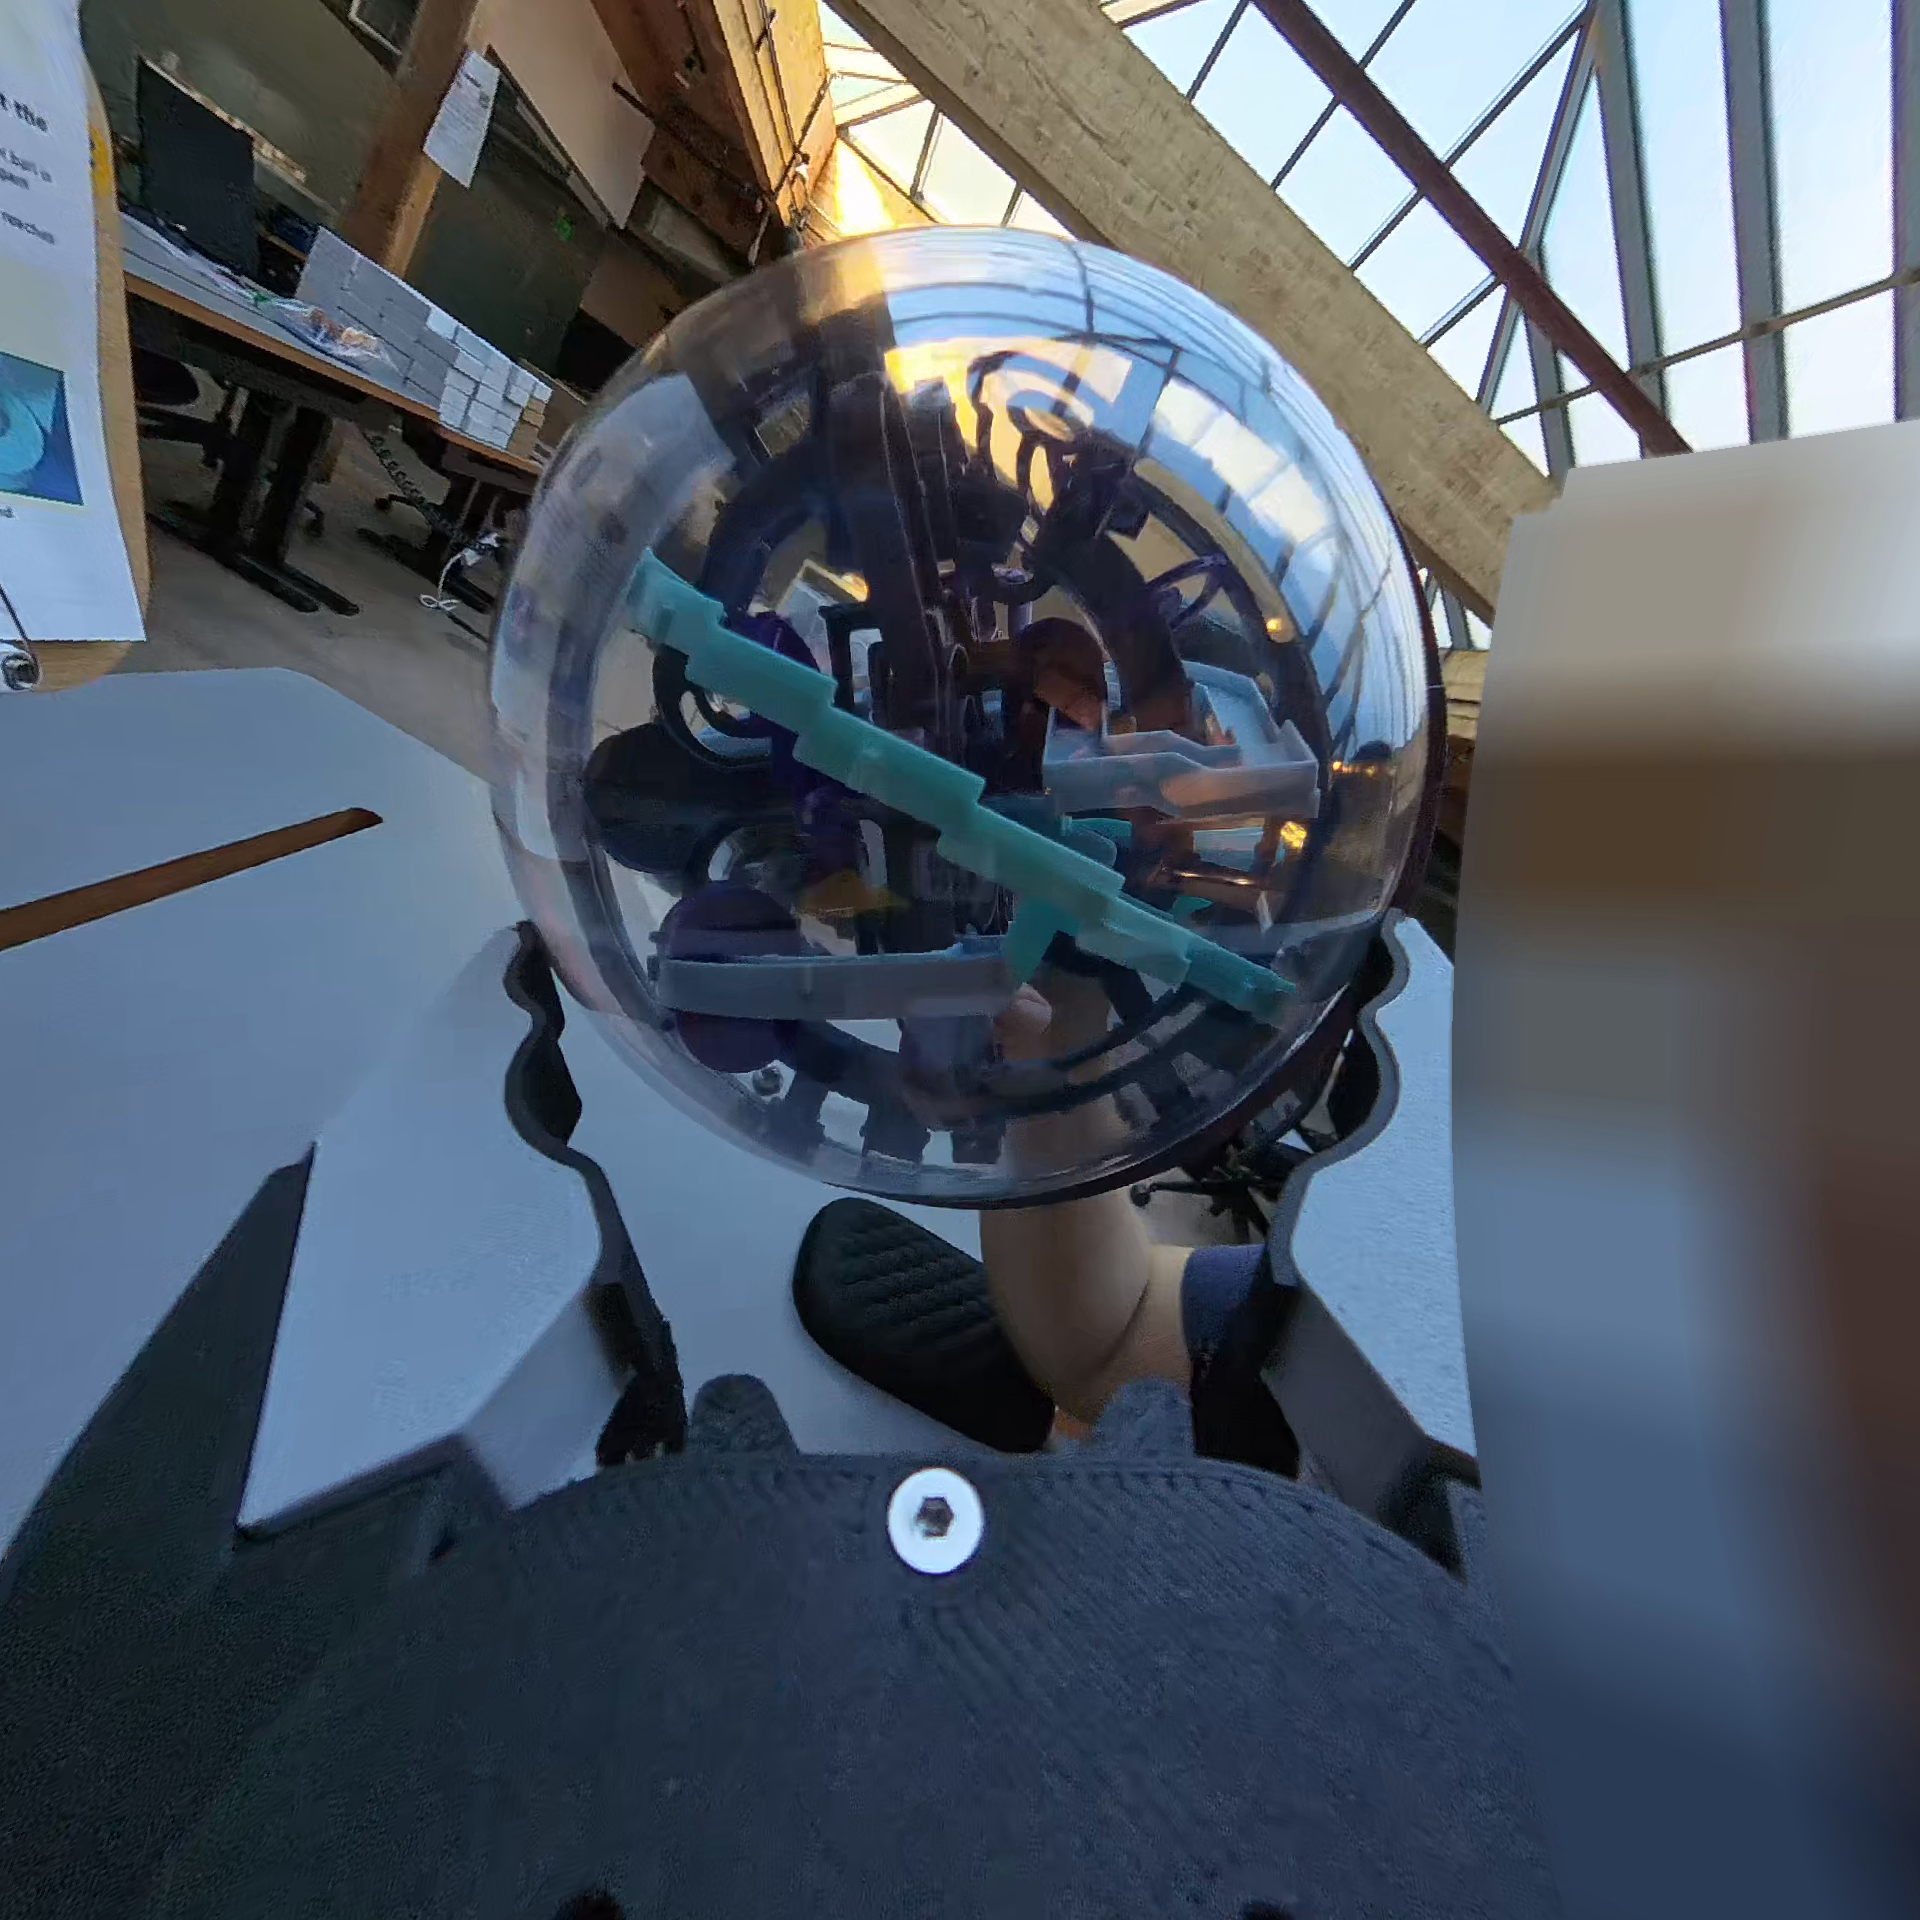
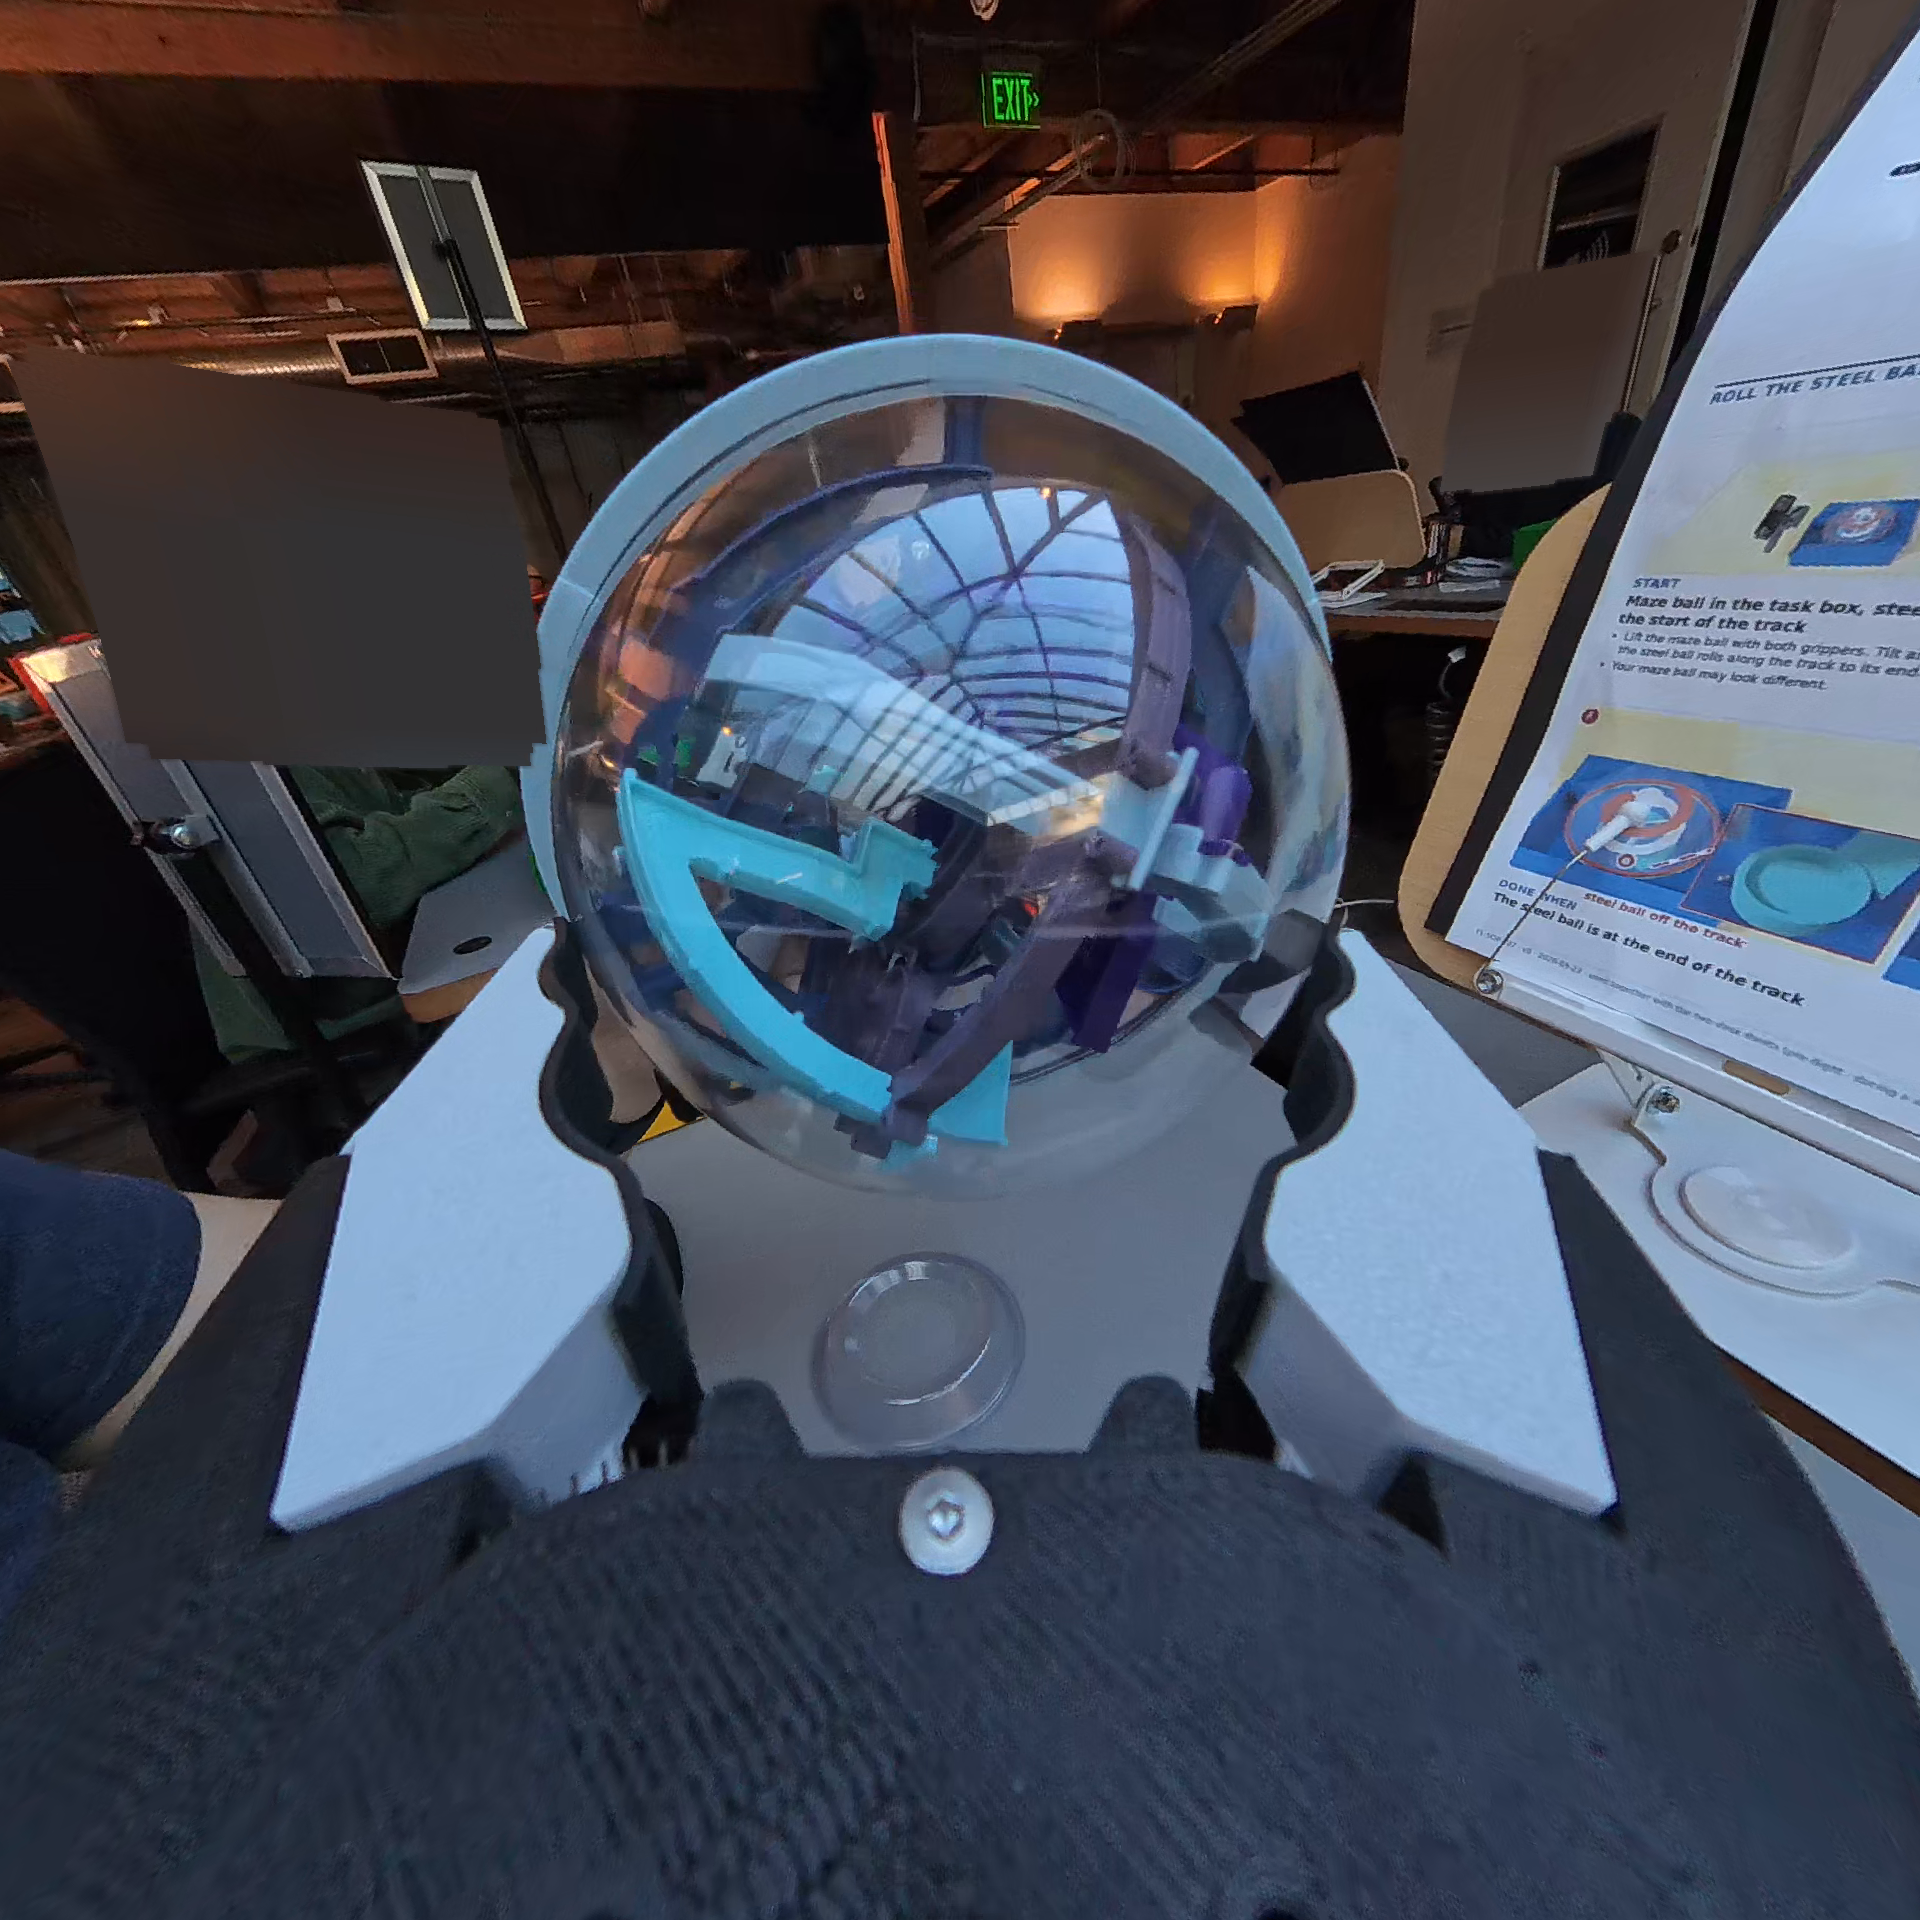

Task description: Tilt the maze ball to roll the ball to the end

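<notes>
The clear plastic maze ball (image 1: pixel 961 717) fills the frame centre, clamped between both the left gripper (image 1: pixel 956 1029) and right gripper (image 2: pixel 940 997); its teal track (image 1: pixel 935 790) slopes toward lower right.

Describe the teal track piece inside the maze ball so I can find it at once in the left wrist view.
Find the clear maze ball filling the middle of the left wrist view, held between the left gripper's white fingers. Inside it, the teal track runs as one long stepped strip from upper left down to lower right. Its neighbours are grey, purple or dark; only it is teal.
</notes>
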The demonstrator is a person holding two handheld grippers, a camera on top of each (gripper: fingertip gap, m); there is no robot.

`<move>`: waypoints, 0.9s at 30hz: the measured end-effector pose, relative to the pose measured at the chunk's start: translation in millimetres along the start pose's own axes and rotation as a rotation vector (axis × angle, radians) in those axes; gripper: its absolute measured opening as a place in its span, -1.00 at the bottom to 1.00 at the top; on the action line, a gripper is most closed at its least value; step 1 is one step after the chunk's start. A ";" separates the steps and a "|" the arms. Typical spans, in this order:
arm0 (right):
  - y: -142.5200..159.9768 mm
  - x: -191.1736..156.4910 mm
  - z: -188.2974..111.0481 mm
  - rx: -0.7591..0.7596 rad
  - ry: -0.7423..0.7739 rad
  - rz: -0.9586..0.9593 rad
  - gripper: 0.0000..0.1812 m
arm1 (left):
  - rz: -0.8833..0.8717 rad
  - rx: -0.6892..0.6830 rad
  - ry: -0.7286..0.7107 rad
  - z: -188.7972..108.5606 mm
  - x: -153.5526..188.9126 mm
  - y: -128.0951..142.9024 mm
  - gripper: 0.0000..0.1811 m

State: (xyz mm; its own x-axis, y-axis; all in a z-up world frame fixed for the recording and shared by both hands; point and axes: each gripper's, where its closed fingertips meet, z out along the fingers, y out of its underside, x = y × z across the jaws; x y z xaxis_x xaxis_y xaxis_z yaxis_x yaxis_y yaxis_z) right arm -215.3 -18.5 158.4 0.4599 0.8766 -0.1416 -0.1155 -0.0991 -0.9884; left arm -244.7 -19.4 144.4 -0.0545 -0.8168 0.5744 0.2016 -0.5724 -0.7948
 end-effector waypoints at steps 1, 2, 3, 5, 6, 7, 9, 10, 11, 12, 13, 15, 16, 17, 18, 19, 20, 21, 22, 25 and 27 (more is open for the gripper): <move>2.0 1.0 0.4 -0.011 -0.007 0.003 0.48 | -0.009 0.007 -0.003 -0.6 -1.6 -0.6 0.62; 4.7 2.2 0.2 -0.018 -0.014 -0.001 0.47 | -0.002 0.013 -0.015 -0.6 -3.1 -1.1 0.62; 7.6 3.8 -0.3 -0.020 -0.023 -0.007 0.47 | 0.017 0.017 -0.031 -0.1 -4.3 -1.4 0.61; 11.7 5.8 -1.7 -0.011 -0.046 -0.013 0.47 | 0.063 0.022 -0.067 1.4 -5.7 -1.9 0.62; 11.8 5.9 -2.3 0.000 -0.058 -0.019 0.47 | 0.083 0.027 -0.079 2.1 -5.1 -2.3 0.62; 10.9 5.3 -3.3 0.011 -0.068 -0.029 0.47 | 0.104 0.035 -0.087 3.0 -3.7 -2.9 0.62; 8.3 2.8 -6.1 0.034 -0.086 -0.061 0.47 | 0.148 0.048 -0.095 5.0 1.3 -3.6 0.63; 6.4 1.1 -8.0 0.049 -0.097 -0.080 0.47 | 0.173 0.052 -0.097 6.1 4.3 -3.4 0.63; 4.4 -0.7 -9.9 0.068 -0.109 -0.101 0.47 | 0.197 0.054 -0.099 7.3 7.4 -3.1 0.62; 2.3 -2.5 -11.9 0.090 -0.121 -0.119 0.47 | 0.219 0.055 -0.101 8.4 10.4 -2.7 0.62; 0.8 -3.8 -13.5 0.109 -0.132 -0.133 0.47 | 0.239 0.060 -0.104 9.4 12.9 -2.5 0.63; 0.1 -5.3 -15.5 0.125 -0.149 -0.148 0.47 | 0.269 0.065 -0.116 10.7 15.9 -2.1 0.62; 0.4 -5.6 -16.3 0.129 -0.156 -0.152 0.47 | 0.283 0.066 -0.122 11.2 16.8 -1.8 0.62; 1.1 -6.0 -17.0 0.131 -0.163 -0.159 0.47 | 0.299 0.068 -0.128 11.6 17.6 -1.6 0.63; 1.3 -6.4 -17.8 0.135 -0.168 -0.169 0.47 | 0.316 0.068 -0.132 12.2 18.7 -1.3 0.63; 1.1 -7.4 -19.0 0.141 -0.175 -0.180 0.47 | 0.331 0.066 -0.133 12.9 20.1 -0.6 0.63; 0.7 -8.4 -20.3 0.146 -0.180 -0.191 0.47 | 0.343 0.061 -0.134 13.6 21.3 0.5 0.62; 0.2 -9.3 -21.7 0.149 -0.186 -0.200 0.47 | 0.352 0.052 -0.135 14.2 22.5 1.8 0.63; -0.2 -10.5 -23.2 0.151 -0.190 -0.210 0.47 | 0.359 0.045 -0.135 14.9 23.7 3.1 0.62; -2.8 -14.1 -27.1 0.171 -0.200 -0.239 0.47 | 0.388 0.041 -0.129 16.8 28.6 5.0 0.63; -5.7 -17.3 -29.6 0.188 -0.202 -0.264 0.47 | 0.404 0.040 -0.114 17.9 32.1 6.1 0.63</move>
State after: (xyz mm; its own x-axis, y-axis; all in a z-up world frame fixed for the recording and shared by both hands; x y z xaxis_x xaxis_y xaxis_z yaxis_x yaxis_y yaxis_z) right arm -196.5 -47.0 164.8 0.3152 0.9373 0.1487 -0.1841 0.2141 -0.9593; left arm -227.7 -47.9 161.5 0.1451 -0.9604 0.2378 0.2223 -0.2025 -0.9537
